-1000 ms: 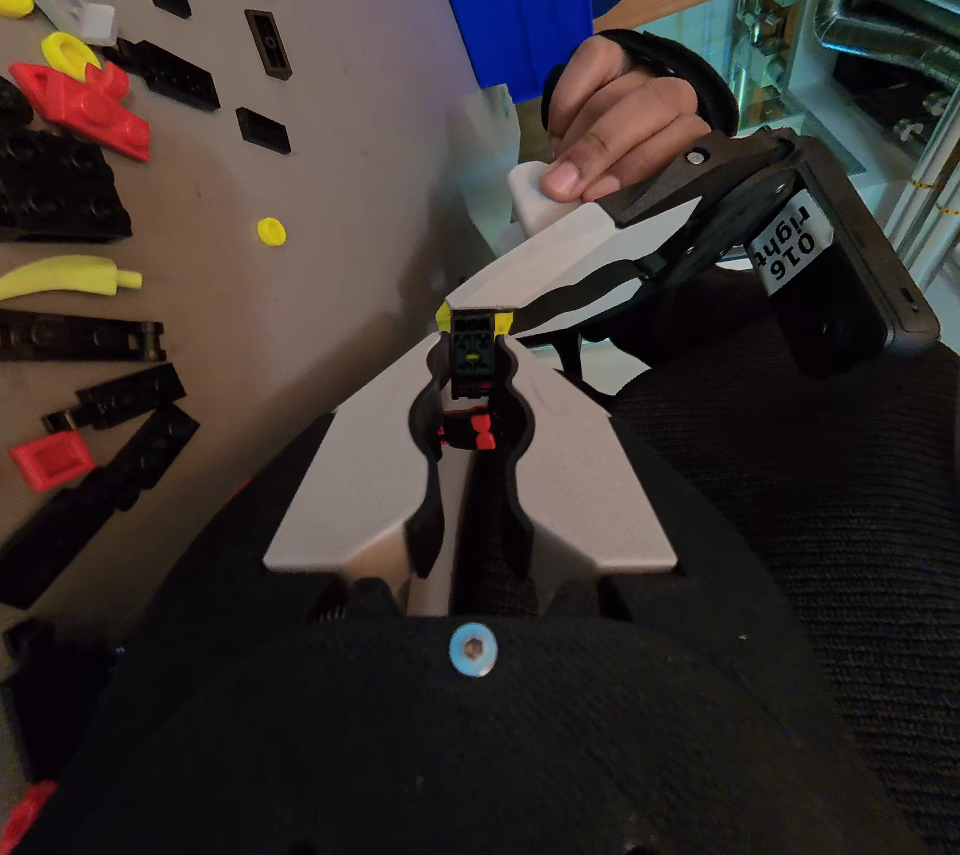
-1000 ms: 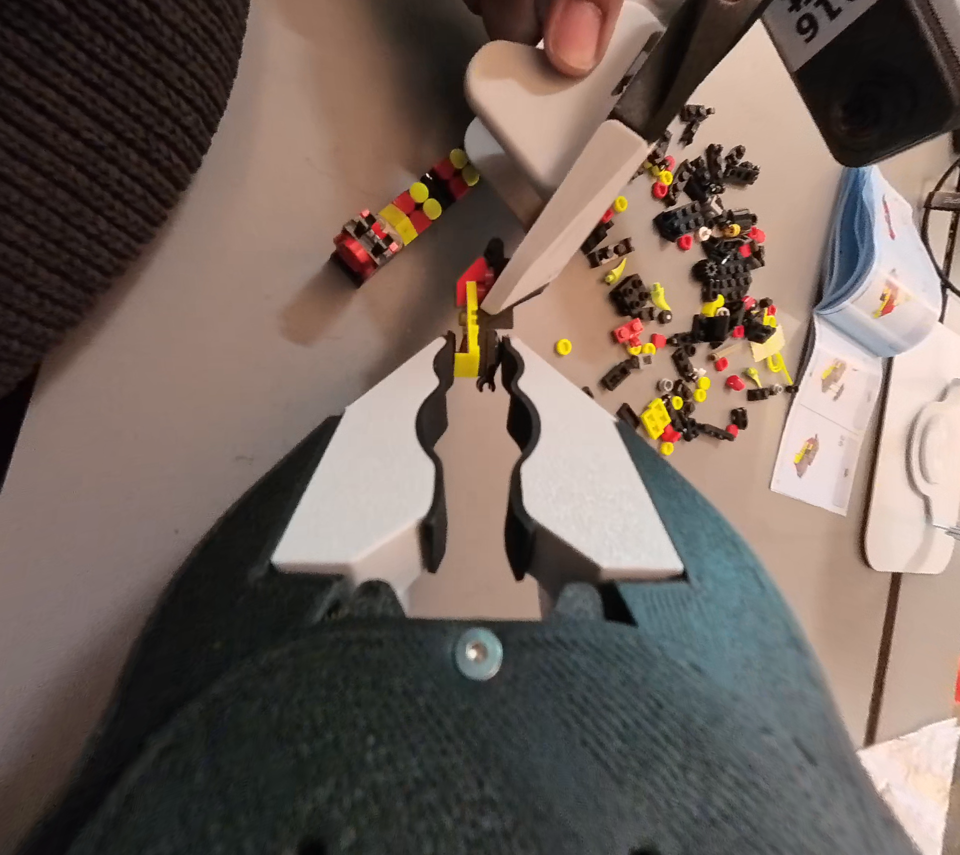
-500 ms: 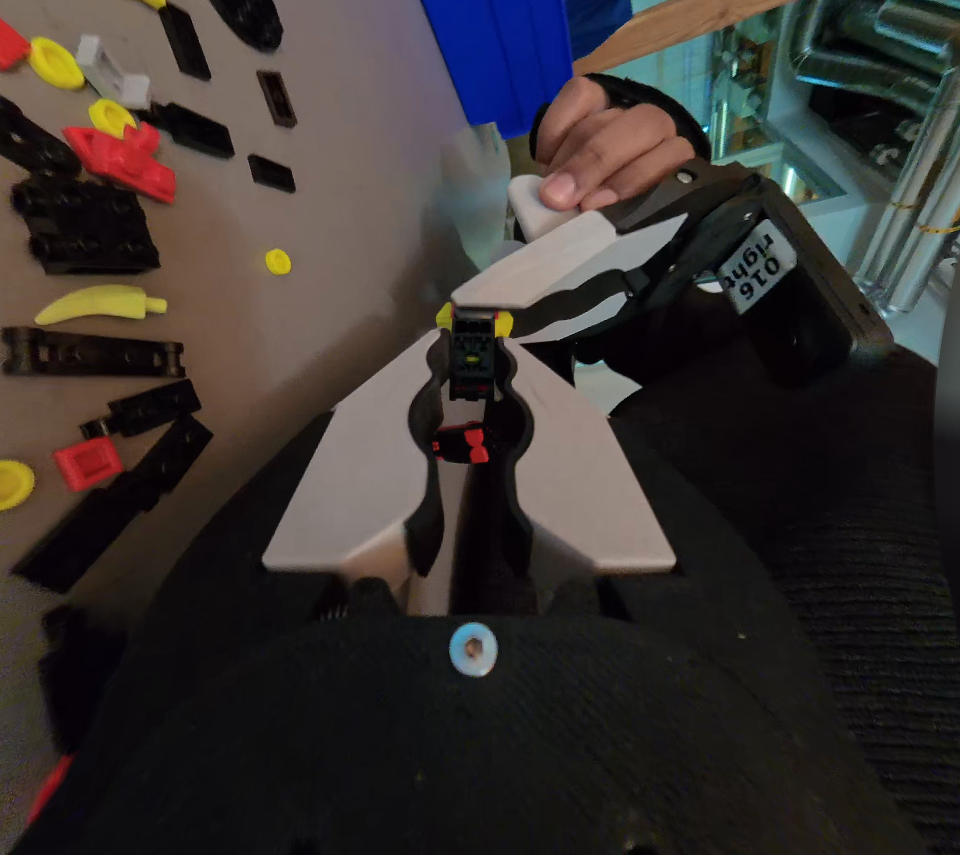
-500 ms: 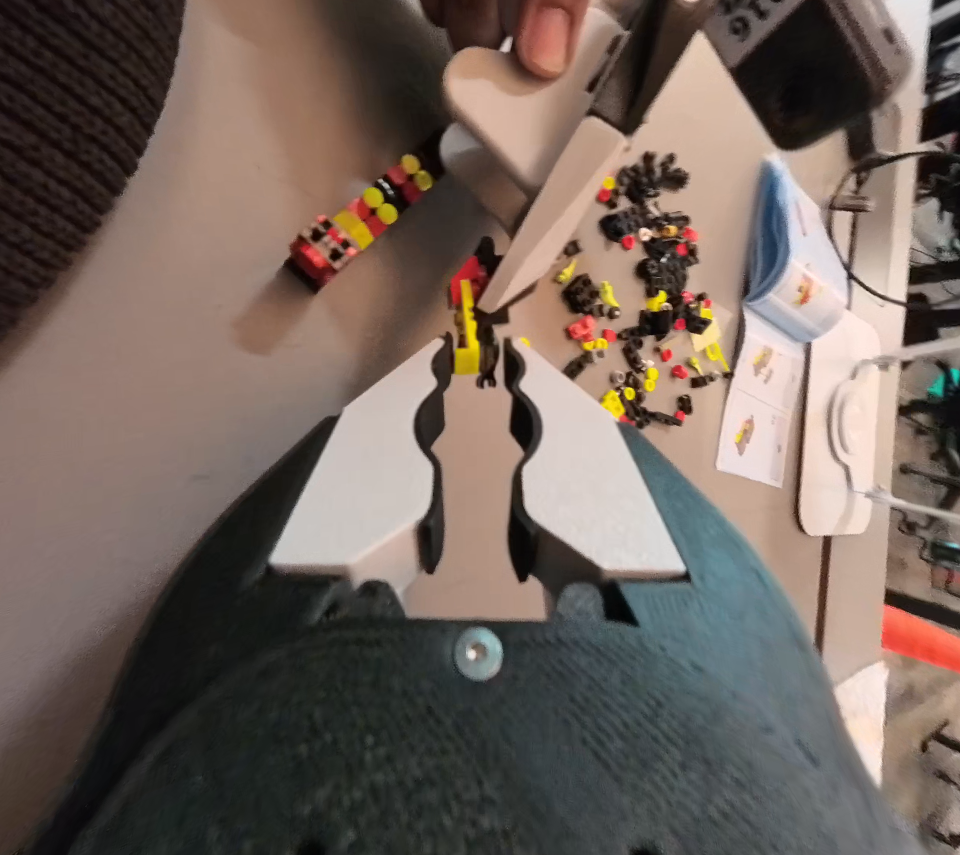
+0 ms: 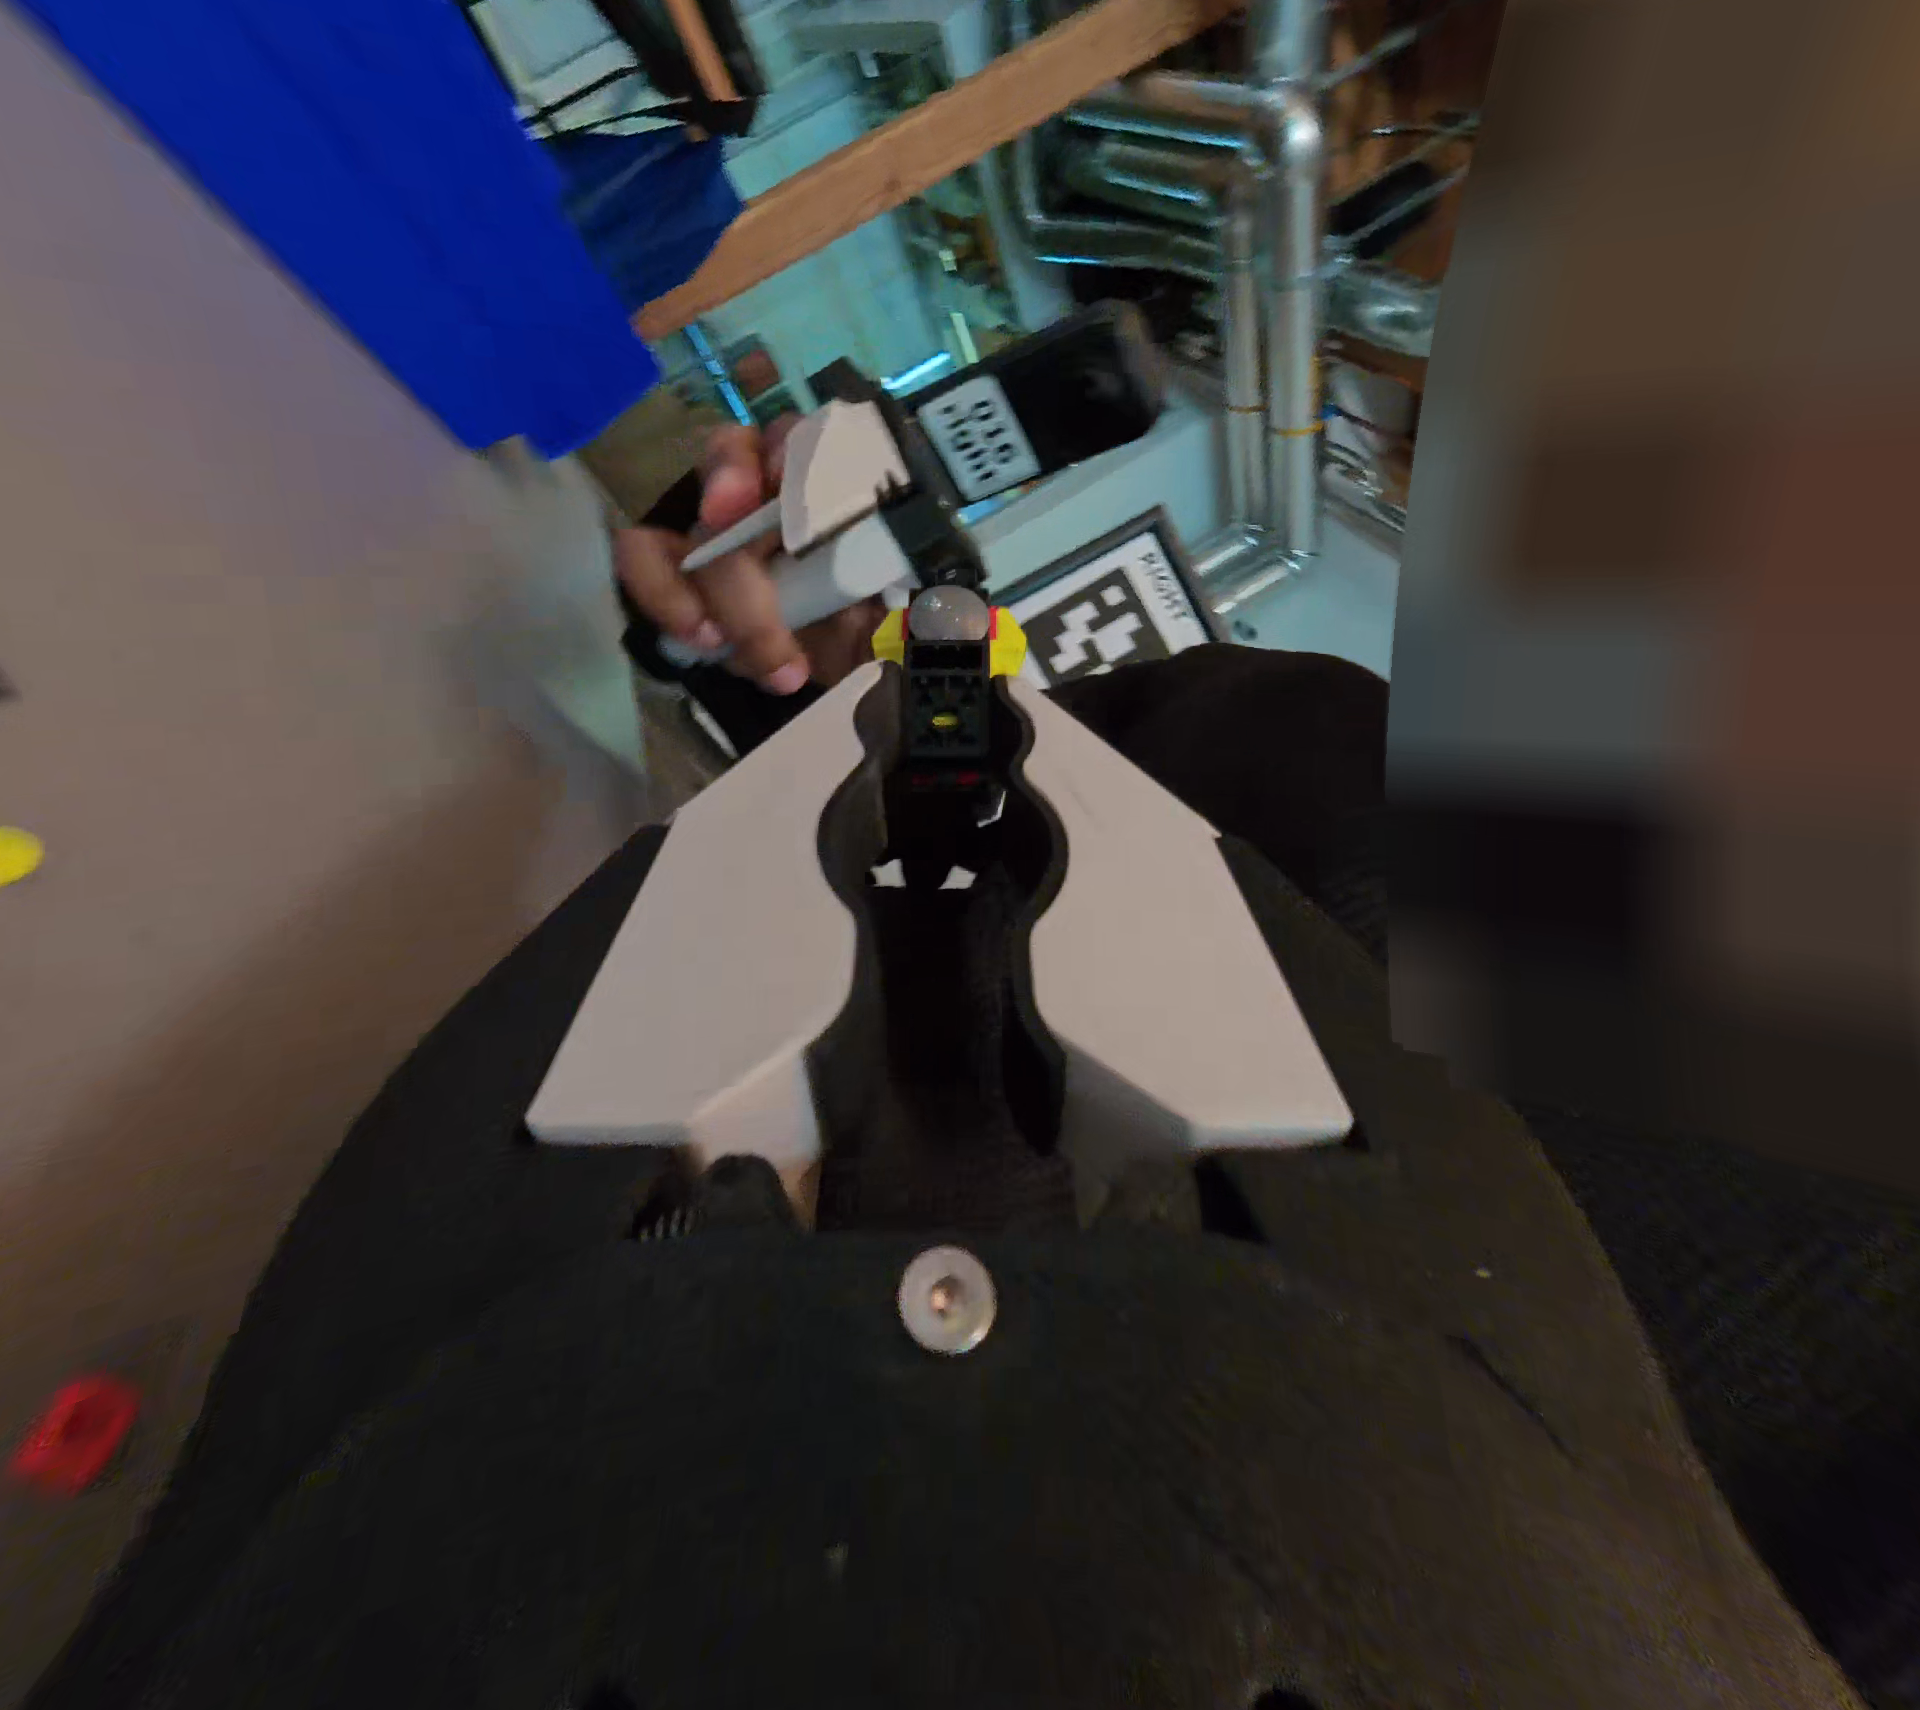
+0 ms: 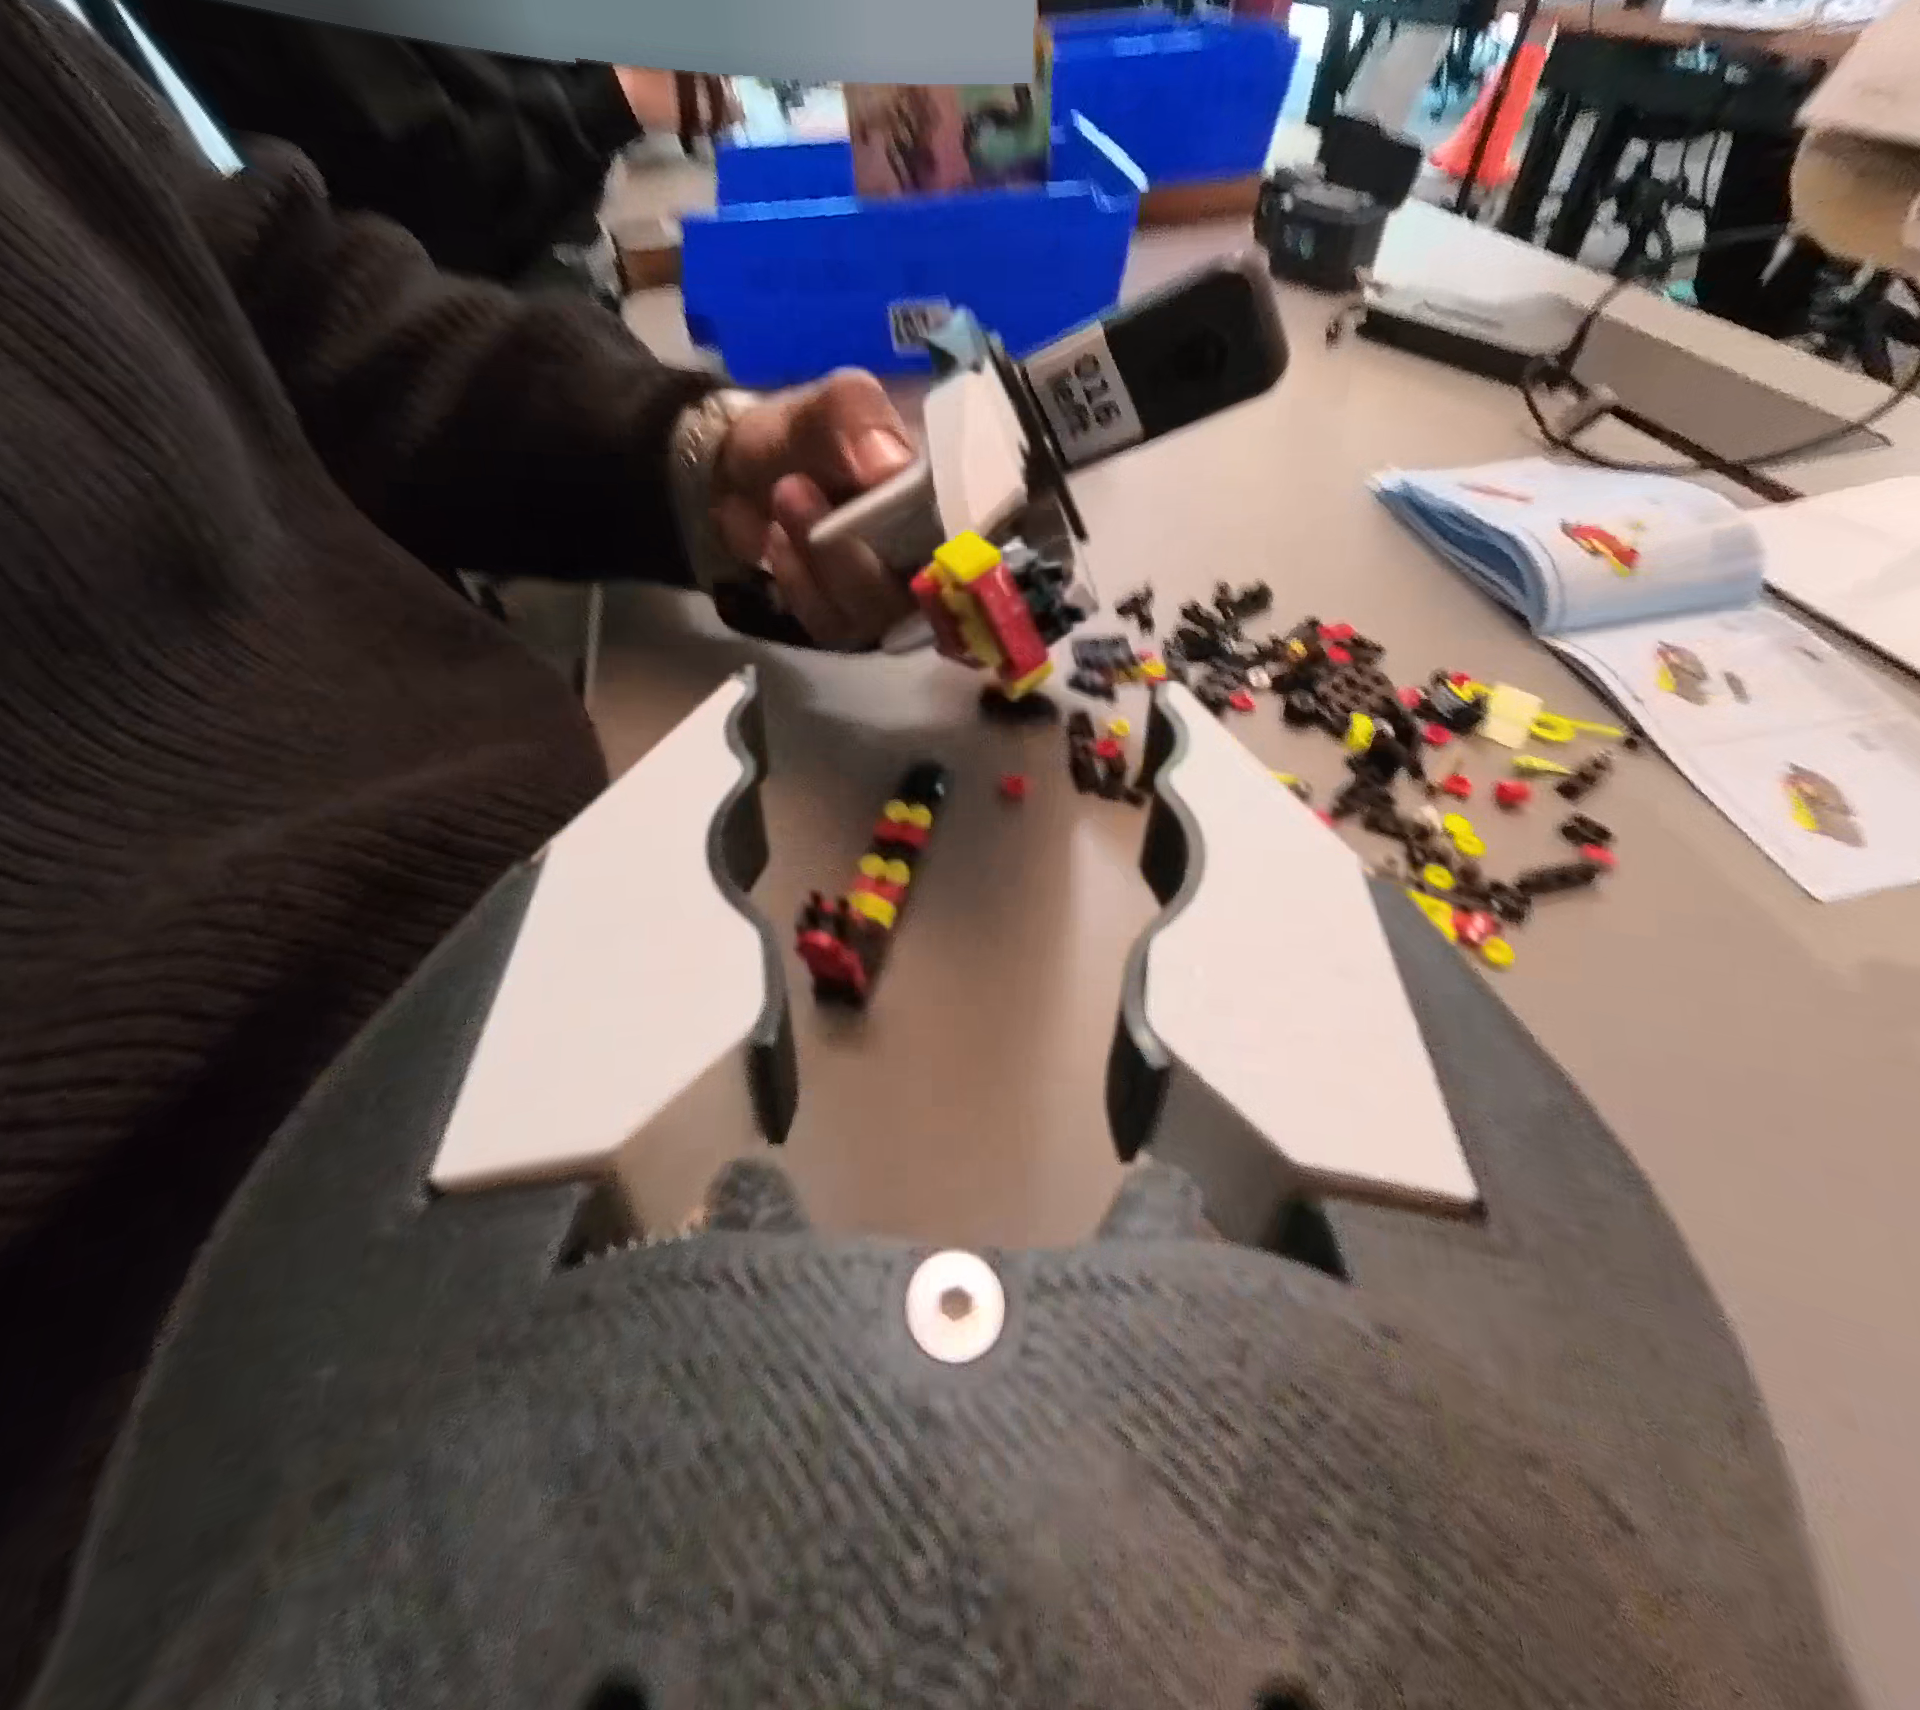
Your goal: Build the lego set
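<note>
Right wrist view first: your right gripper [image 6: 951,725] hangs over the table [image 6: 1714,1068] with its fingers spread wide and nothing between them. Just past them, at about 11 o'clock, lies a long strip [image 6: 871,886] of black, red and yellow bricks, flat on the table. Farther on, at 12 o'clock, your left gripper [image 6: 997,611] is pinched on the small red, yellow and black sub-assembly [image 6: 982,621], holding it tilted in the air above the table. From 1 to 3 o'clock spreads the loose pile of pieces [image 6: 1340,725], and beyond it the instruction booklet [image 6: 1579,543]; the blue bins [image 6: 904,278] stand at the far edge.

From the left wrist view the same sub-assembly [image 5: 945,704] sits clamped at the fingertips, its black studded face toward the camera.

Judge it as light and rigid, but only press-fitted — squeeze or twist across a seam and plates will likely pop off. Its plastic is smooth, so a shallow pinch may slip. If you take it with the free gripper, grip across two flat opposite sides of the body — not on the small yellow pieces at the end.
</note>
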A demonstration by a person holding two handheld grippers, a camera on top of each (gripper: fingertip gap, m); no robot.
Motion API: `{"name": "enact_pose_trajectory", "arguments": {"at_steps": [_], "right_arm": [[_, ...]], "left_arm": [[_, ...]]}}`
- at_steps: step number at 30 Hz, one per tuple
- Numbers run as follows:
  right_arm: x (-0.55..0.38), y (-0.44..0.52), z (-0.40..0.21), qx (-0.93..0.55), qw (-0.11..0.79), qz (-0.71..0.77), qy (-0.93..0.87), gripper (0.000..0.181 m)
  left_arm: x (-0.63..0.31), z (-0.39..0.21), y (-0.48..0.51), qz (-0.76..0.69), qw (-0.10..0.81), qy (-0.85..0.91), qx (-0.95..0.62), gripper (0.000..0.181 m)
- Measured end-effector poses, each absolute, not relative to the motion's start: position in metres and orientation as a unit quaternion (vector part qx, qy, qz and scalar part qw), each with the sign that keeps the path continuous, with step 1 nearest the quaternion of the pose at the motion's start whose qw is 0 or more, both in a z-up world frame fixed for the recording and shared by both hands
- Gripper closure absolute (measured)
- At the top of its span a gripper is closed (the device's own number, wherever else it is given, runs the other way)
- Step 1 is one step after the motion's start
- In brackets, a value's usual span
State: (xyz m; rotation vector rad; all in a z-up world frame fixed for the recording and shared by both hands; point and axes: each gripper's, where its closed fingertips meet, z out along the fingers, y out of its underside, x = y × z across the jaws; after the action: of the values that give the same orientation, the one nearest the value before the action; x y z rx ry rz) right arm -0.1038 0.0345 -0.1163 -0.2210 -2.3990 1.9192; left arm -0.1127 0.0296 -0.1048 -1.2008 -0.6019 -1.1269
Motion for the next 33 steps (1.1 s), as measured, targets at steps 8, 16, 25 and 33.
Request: {"name": "enact_pose_trajectory", "arguments": {"at_steps": [8,16,25,33], "right_arm": [[-0.075,0.032,-0.075,-0.027,-0.011,0.710,-0.704,0.133],[-0.092,0.045,-0.081,-0.040,0.054,0.690,-0.721,0.120],[-0.158,0.065,-0.118,-0.272,-0.003,0.654,-0.706,0.142],[-0.147,0.048,-0.131,-0.303,-0.114,0.645,-0.692,0.145]], "left_arm": [[-0.073,-0.077,0.035,-0.512,0.656,-0.154,-0.533,0.168],[-0.091,-0.107,0.044,-0.363,0.651,-0.191,-0.639,0.169],[-0.154,-0.129,0.021,0.079,0.611,-0.211,-0.758,0.168],[-0.139,-0.135,0.036,0.211,0.553,-0.108,-0.799,0.168]]}}
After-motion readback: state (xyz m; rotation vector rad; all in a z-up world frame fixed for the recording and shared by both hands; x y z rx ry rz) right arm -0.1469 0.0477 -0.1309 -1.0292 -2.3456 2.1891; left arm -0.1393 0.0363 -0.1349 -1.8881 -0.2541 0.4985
